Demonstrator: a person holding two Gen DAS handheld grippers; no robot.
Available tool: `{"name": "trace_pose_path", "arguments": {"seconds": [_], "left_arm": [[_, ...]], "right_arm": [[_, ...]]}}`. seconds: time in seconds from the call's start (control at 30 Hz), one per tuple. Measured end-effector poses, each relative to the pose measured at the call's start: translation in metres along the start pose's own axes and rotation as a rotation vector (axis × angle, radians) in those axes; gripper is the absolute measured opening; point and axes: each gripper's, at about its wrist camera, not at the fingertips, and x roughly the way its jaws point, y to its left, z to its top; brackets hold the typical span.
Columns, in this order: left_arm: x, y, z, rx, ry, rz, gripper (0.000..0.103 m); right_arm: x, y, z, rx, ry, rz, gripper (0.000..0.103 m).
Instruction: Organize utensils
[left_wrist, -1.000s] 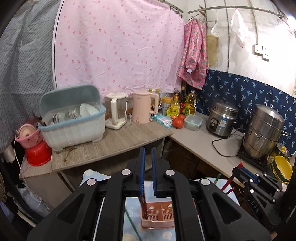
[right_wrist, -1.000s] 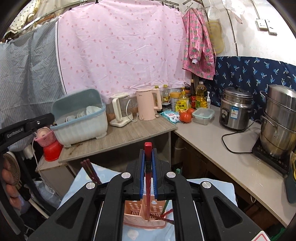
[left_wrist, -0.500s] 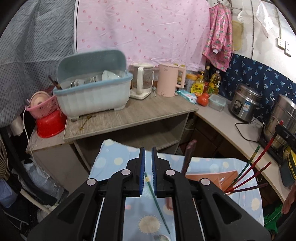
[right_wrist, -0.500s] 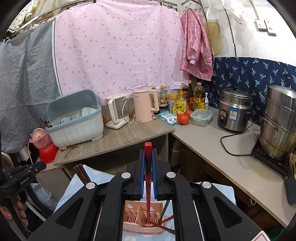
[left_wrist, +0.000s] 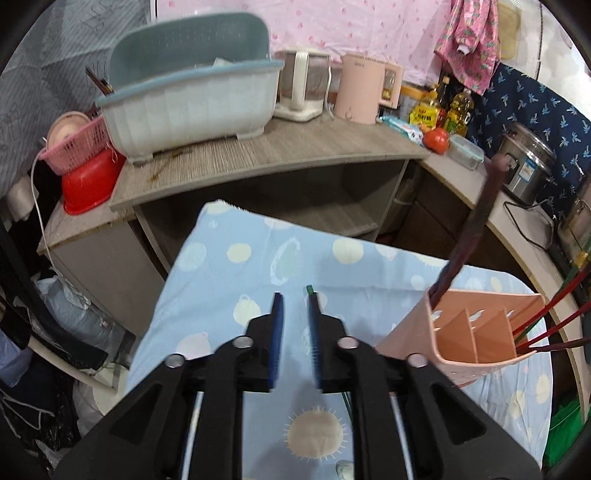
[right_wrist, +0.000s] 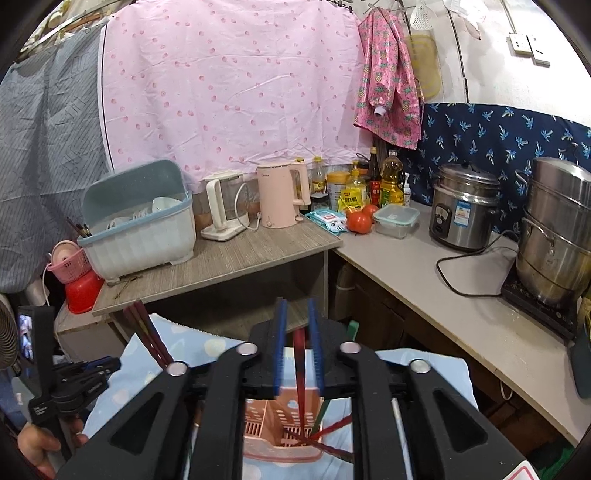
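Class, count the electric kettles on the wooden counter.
2: a white kettle beside the dish bin, and a pink kettle just right of it. None seems hidden.

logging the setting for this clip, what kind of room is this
Most likely a small home kitchen: a rice cooker and kettle on the counter, cooking oil bottles, and a dish drainer.

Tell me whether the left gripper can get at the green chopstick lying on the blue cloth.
Probably yes. The left gripper is open and empty, right over the green chopstick, whose tip shows by its right finger. Nothing lies between them on the cloth; the pink holder stands off to the right.
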Motion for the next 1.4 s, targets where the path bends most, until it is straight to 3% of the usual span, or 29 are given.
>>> {"name": "trace_pose_path", "arguments": {"seconds": [0.07, 0.1, 0.47, 0.77, 0.93, 1.23, 1.4], "left_arm": [[0.014, -0.003, -0.001, 0.002, 0.012, 0.011, 0.034], [0.021, -0.004, -0.002, 0.007, 0.018, 0.012, 0.035], [0.112, -0.009, -0.004, 0.011, 0.119, 0.049, 0.035], [0.164, -0.014, -0.005, -0.004, 0.187, 0.037, 0.030], [0.170, -0.018, -0.008, 0.005, 0.193, 0.028, 0.012], [0.152, -0.018, -0.009, 0.000, 0.184, -0.001, 0.008], [0.112, -0.015, -0.007, -0.004, 0.124, -0.016, 0.007]], "right_arm": [[-0.003, -0.002, -0.005, 0.013, -0.013, -0.001, 0.039], [-0.006, -0.003, -0.006, 0.014, -0.019, -0.003, 0.039], [-0.032, -0.008, -0.044, 0.021, -0.014, 0.014, 0.039], [-0.020, -0.010, -0.093, 0.031, 0.117, 0.020, 0.039], [-0.013, -0.010, -0.104, 0.036, 0.156, 0.020, 0.039], [-0.014, -0.007, -0.120, 0.036, 0.202, 0.032, 0.037], [-0.018, -0.005, -0.126, 0.040, 0.226, 0.053, 0.022]]}}
